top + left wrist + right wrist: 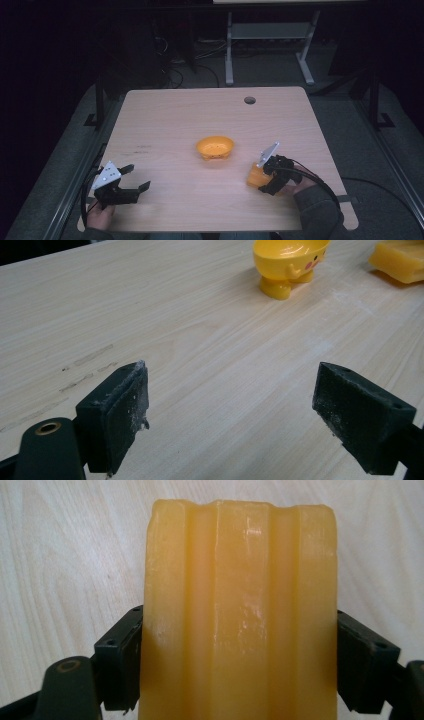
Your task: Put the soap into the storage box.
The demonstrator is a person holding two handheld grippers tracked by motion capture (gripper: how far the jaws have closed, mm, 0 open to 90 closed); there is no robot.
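A small orange-yellow bowl [215,147] with stubby feet and a face stands near the middle of the wooden table [165,120]; the same bowl [289,262] appears far off in the left gripper view. A ridged yellow block [240,610] sits between the jaws of my right gripper [240,660], which is shut on it. In the high view that block [256,176] rests low at the table's right, with the right gripper [267,177] on it. My left gripper [131,179] lies at the near left, open and empty, its fingertips [117,410] wide apart.
A round cable hole [249,100] marks the table's far edge. Beyond the table stand a white desk frame [270,40] and dark floor with cables. The yellow block [400,260] shows at the top right of the left gripper view.
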